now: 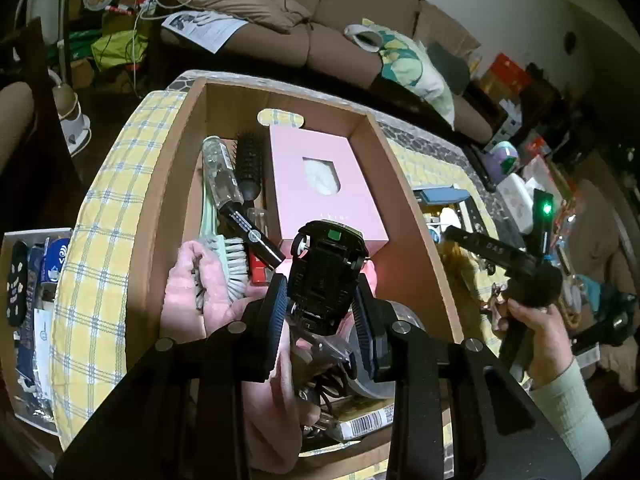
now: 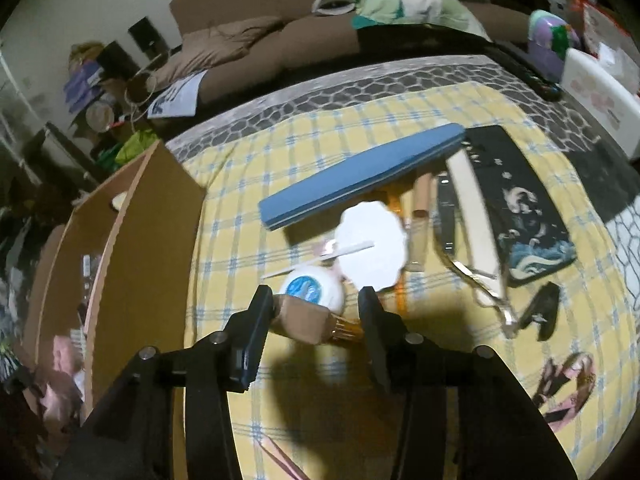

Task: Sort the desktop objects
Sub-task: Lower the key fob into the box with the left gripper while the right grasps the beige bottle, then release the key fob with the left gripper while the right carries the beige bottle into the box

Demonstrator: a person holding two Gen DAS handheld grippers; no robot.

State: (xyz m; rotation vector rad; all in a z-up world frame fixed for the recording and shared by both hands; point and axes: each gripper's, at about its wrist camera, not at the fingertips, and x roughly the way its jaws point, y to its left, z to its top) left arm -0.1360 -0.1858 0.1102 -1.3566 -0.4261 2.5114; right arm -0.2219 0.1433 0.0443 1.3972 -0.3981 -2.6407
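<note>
My left gripper (image 1: 322,304) is shut on a black toy car (image 1: 326,268), held underside up over the cardboard box (image 1: 152,216). In the box lie a pink carton (image 1: 320,176), a black hairbrush (image 1: 249,164), a clear bottle (image 1: 219,170), a green scrub brush (image 1: 228,256) and pink cloth (image 1: 188,292). My right gripper (image 2: 316,312) is open above the yellow checked cloth (image 2: 248,152). Just ahead of its fingers lie a tan brush (image 2: 304,316), a white jar with a blue lid (image 2: 312,286) and a white scalloped lid (image 2: 370,246).
On the cloth lie a blue nail buffer (image 2: 360,176), a white file (image 2: 476,220), a dark patterned pouch (image 2: 520,208), glasses (image 2: 480,280), a black clip (image 2: 544,312) and hair clips (image 2: 568,388). A brown sofa (image 1: 280,32) stands behind. The box wall (image 2: 136,272) is on the left.
</note>
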